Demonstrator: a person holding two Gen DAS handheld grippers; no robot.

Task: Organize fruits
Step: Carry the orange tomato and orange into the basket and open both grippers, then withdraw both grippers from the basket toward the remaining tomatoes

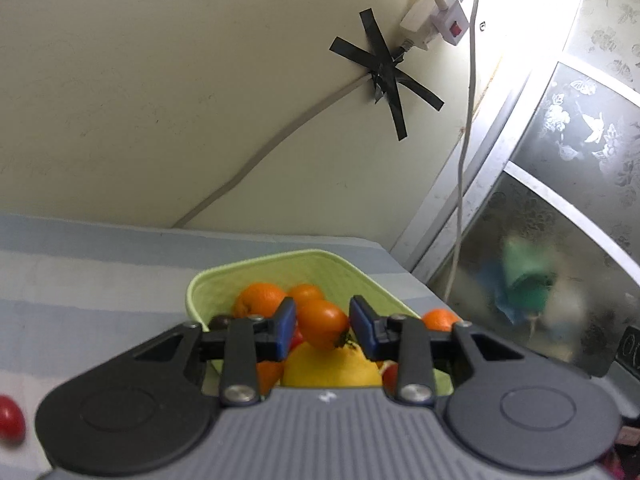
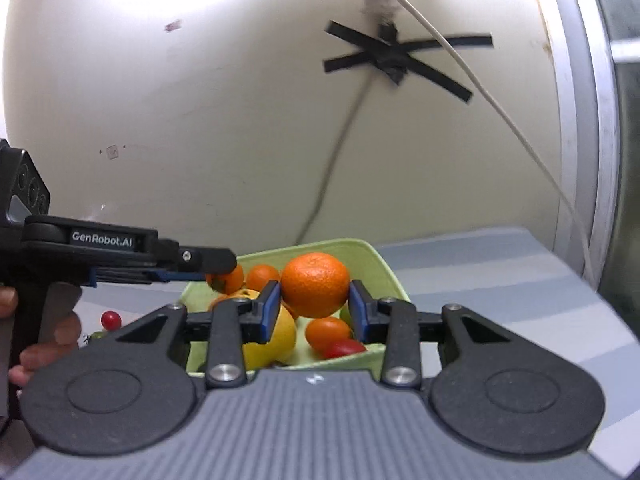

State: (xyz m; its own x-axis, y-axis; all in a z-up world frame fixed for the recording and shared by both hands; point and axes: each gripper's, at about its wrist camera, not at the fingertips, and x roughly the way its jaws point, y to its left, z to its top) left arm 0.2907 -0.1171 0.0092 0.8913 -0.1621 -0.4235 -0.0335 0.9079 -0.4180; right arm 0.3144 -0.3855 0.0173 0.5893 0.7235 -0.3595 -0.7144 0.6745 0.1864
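A light green basket (image 1: 320, 268) holds several oranges, a yellow citrus (image 1: 332, 366) and small red fruits. My left gripper (image 1: 322, 330) is shut on a small orange persimmon-like fruit (image 1: 323, 323) with a dark calyx, held over the basket. In the right wrist view the basket (image 2: 380, 264) sits ahead, and my right gripper (image 2: 315, 312) is shut on a large orange (image 2: 315, 285) above it. The left gripper (image 2: 216, 266) reaches in from the left with its small fruit (image 2: 226, 280). A yellow citrus (image 2: 272, 340), a small orange (image 2: 328, 333) and a red tomato (image 2: 345, 348) lie inside.
The table has a blue-and-white striped cloth (image 1: 80, 280). A red cherry tomato (image 1: 10, 420) lies on it at the left; it also shows in the right wrist view (image 2: 111, 320). A wall with black tape, a power strip (image 1: 436, 16) and cables stands behind. A frosted glass door (image 1: 560, 200) is at the right.
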